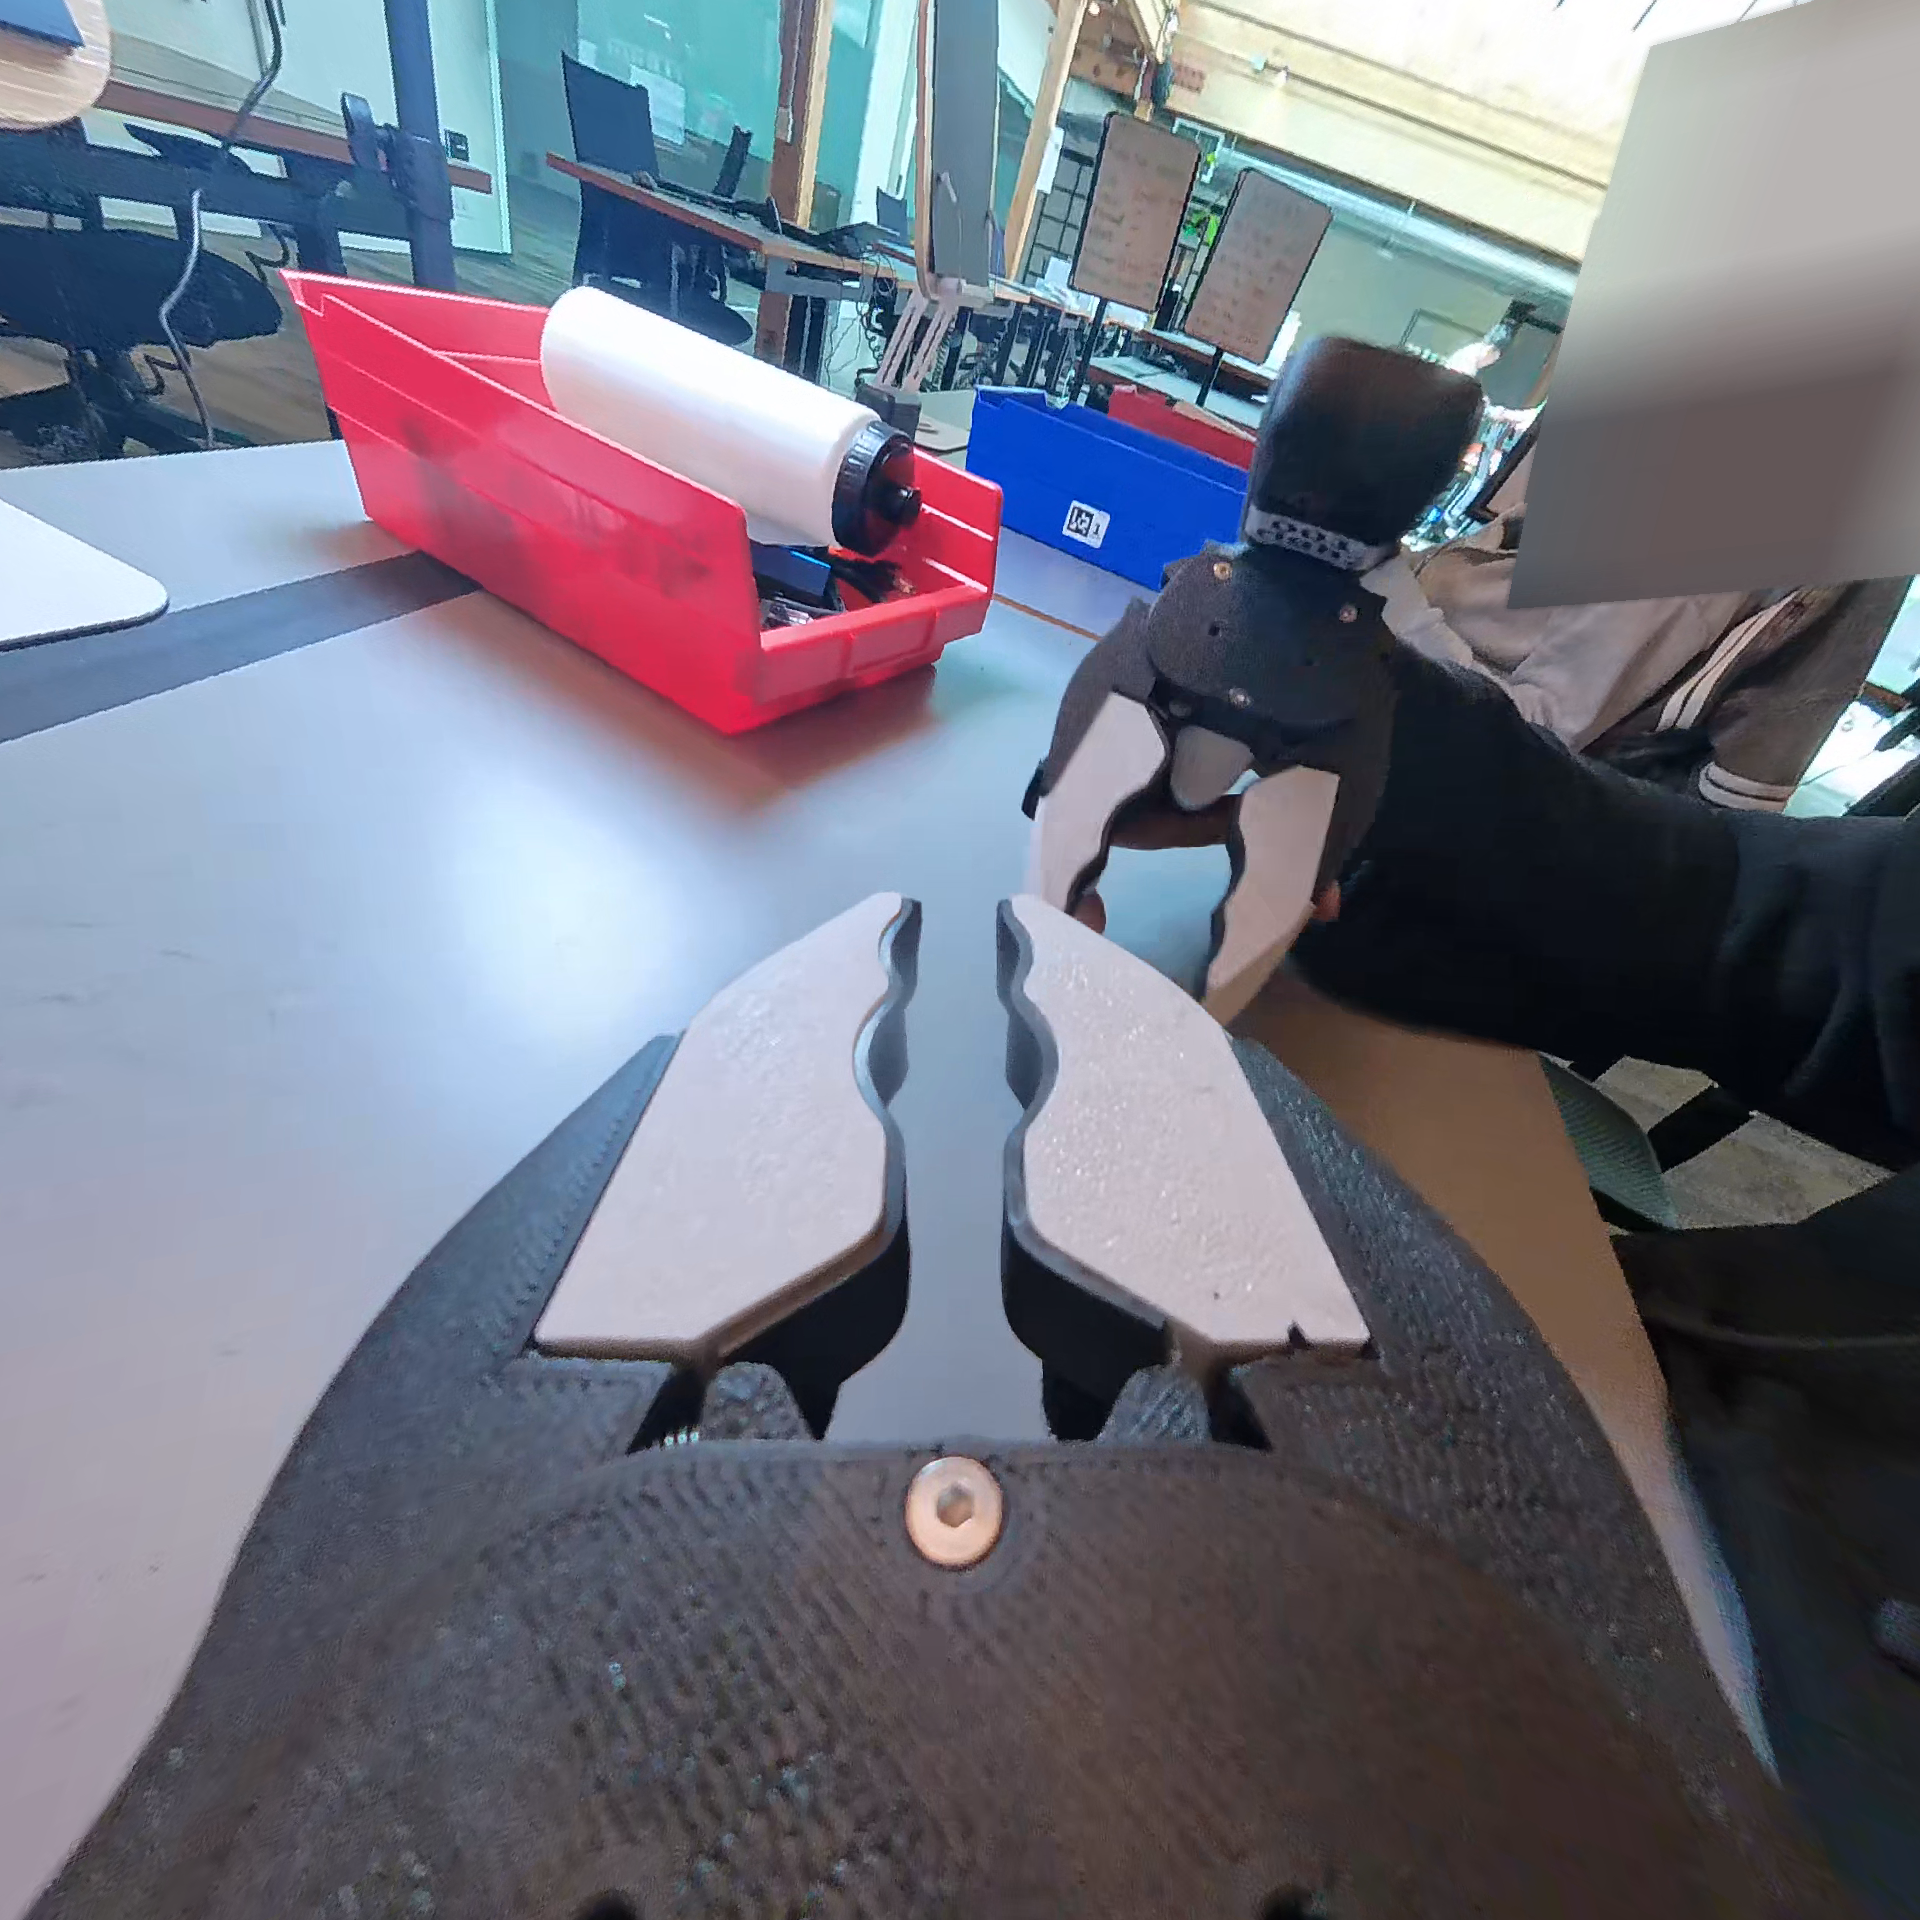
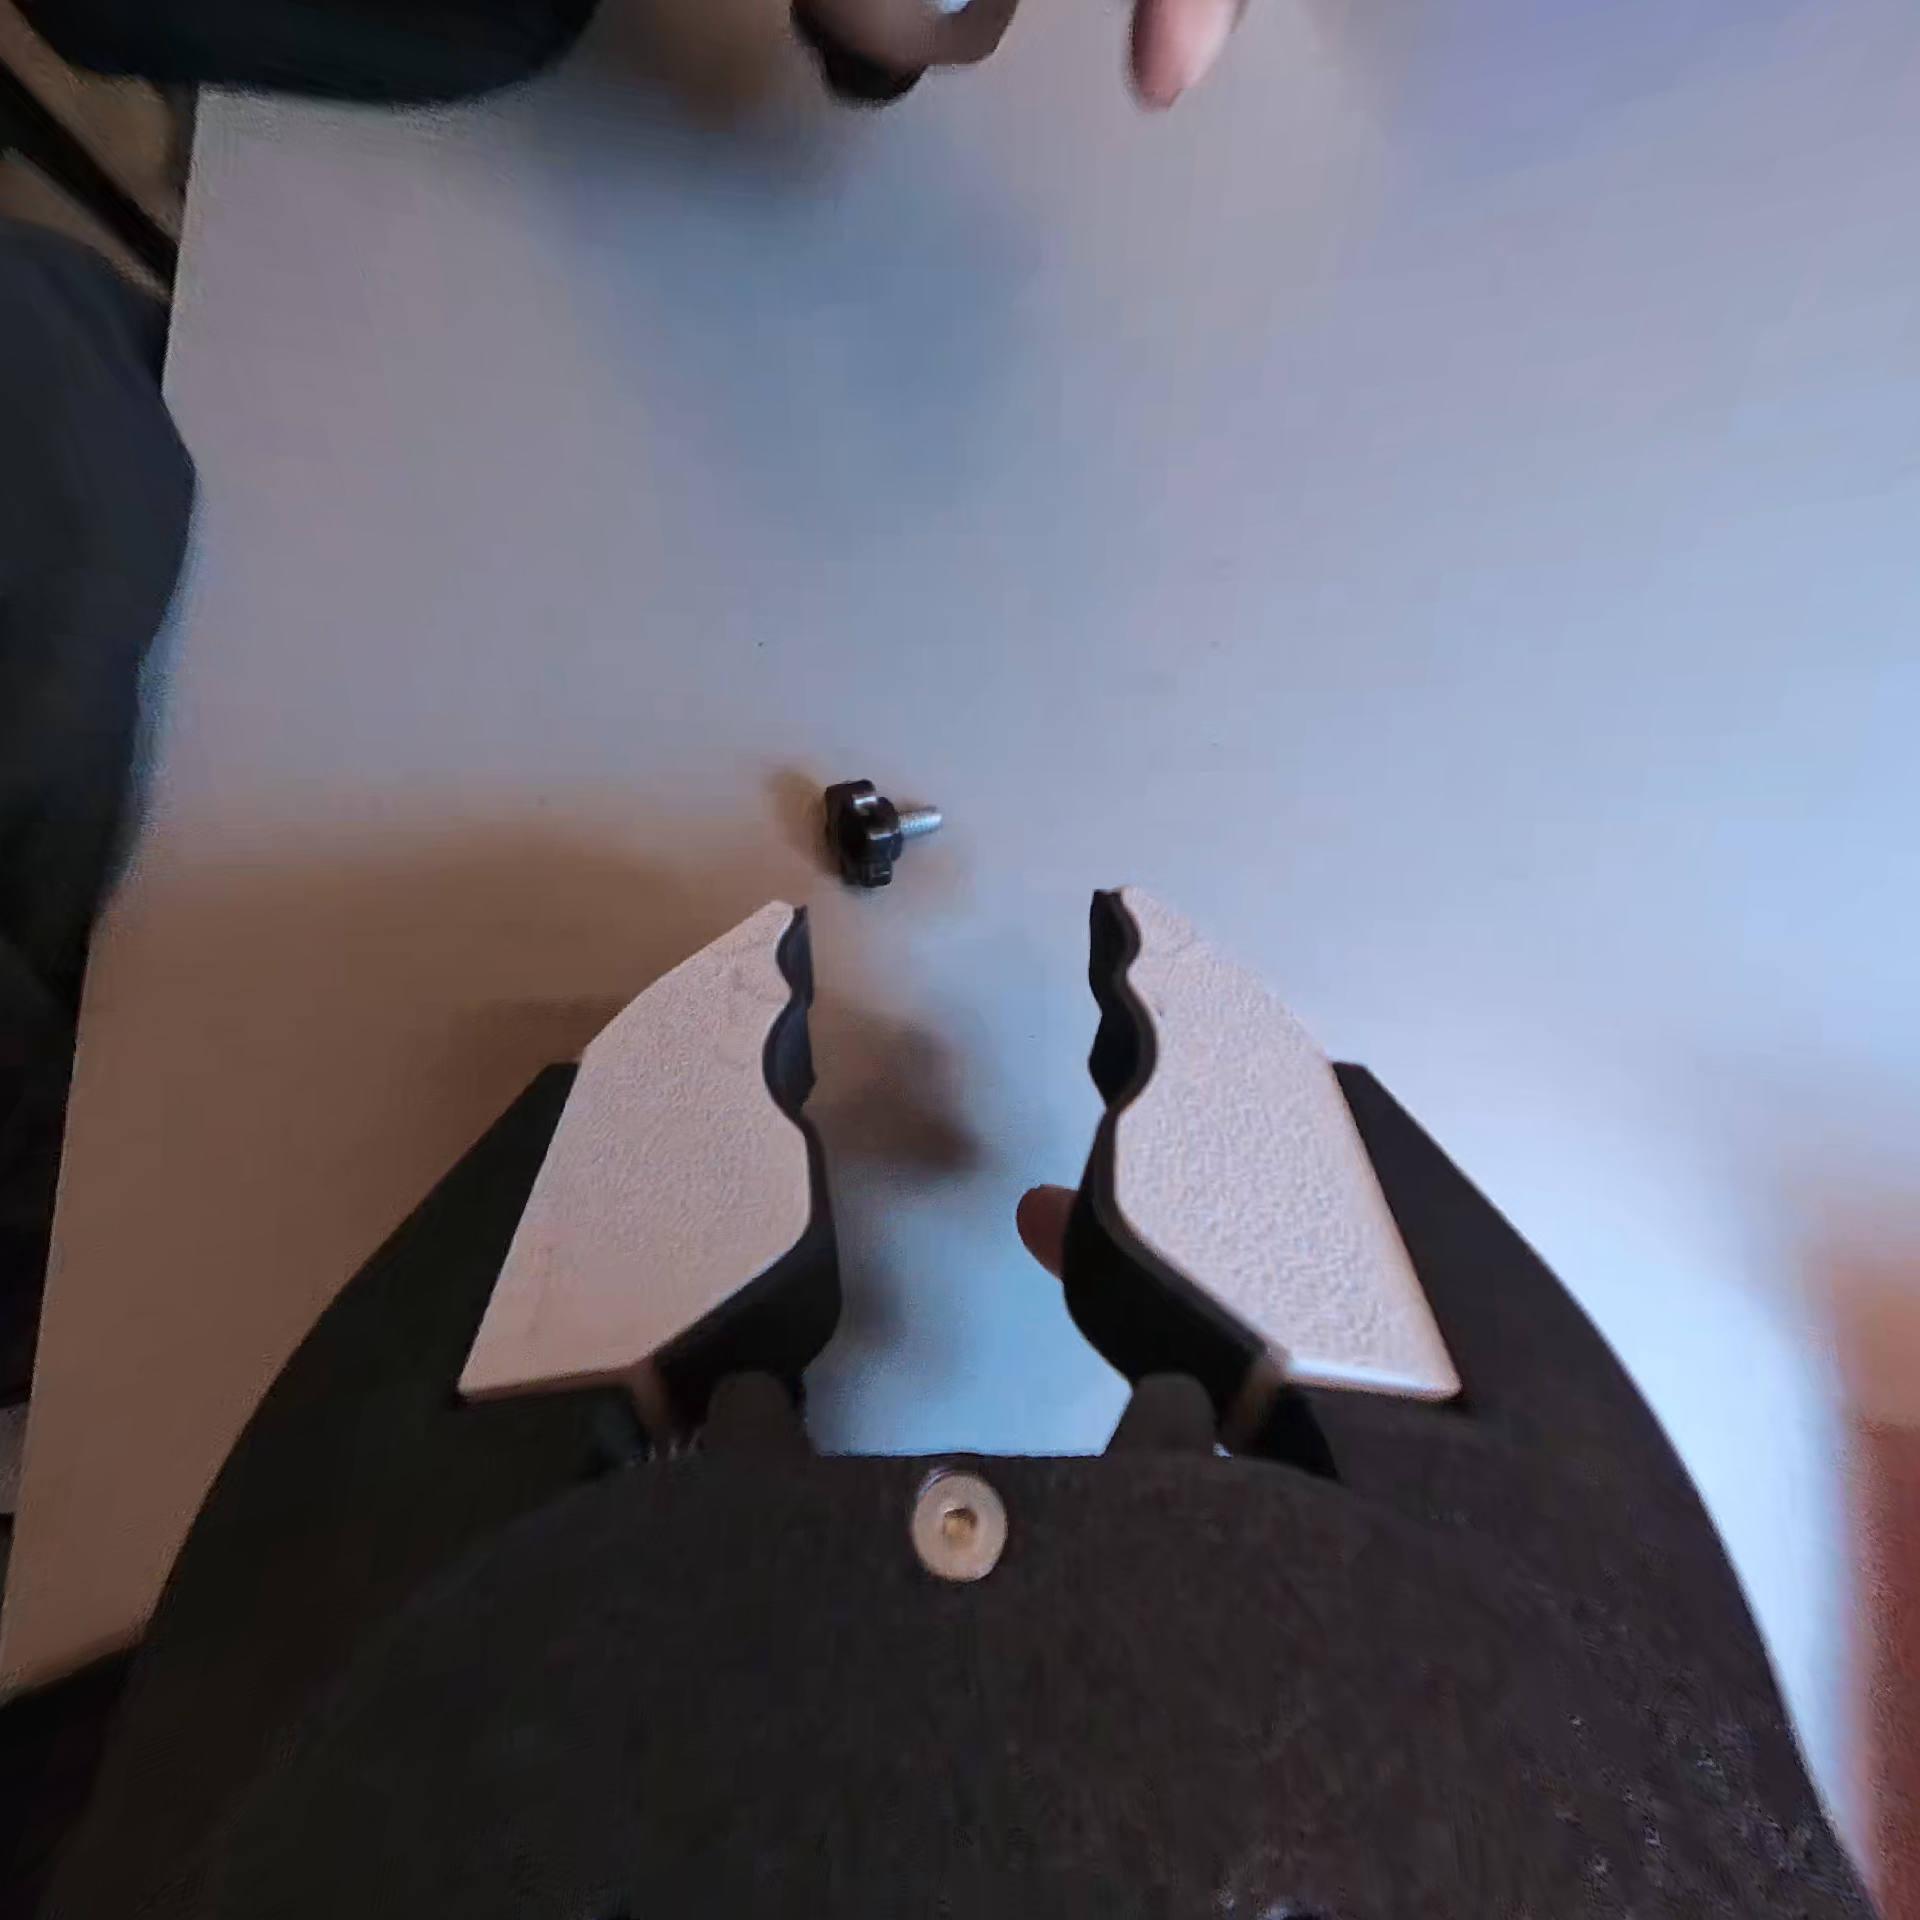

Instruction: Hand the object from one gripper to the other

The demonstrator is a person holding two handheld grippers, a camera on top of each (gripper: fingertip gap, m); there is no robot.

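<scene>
The right gripper (image 2: 951, 904) is pointing down at the grey table (image 2: 1351, 520), its fingers standing wide apart with nothing between them. A small black thumb screw (image 2: 871, 831) is lying on its side on the table just past the tip of the finger at 11 o'clock, its threaded end pointing toward 3 o'clock. Bare tabletop is stretching away toward 12 and 2 o'clock; the table's edge is running along 9 o'clock.

The left gripper (image 1: 958, 914) is hovering low over the table, its fingers narrowed to a slim gap and gripping nothing. At 11 o'clock a red bin (image 1: 582, 540) is carrying a white bottle (image 1: 707, 405) across its rim. A blue bin (image 1: 1101, 488) is sitting at 1 o'clock.
</scene>
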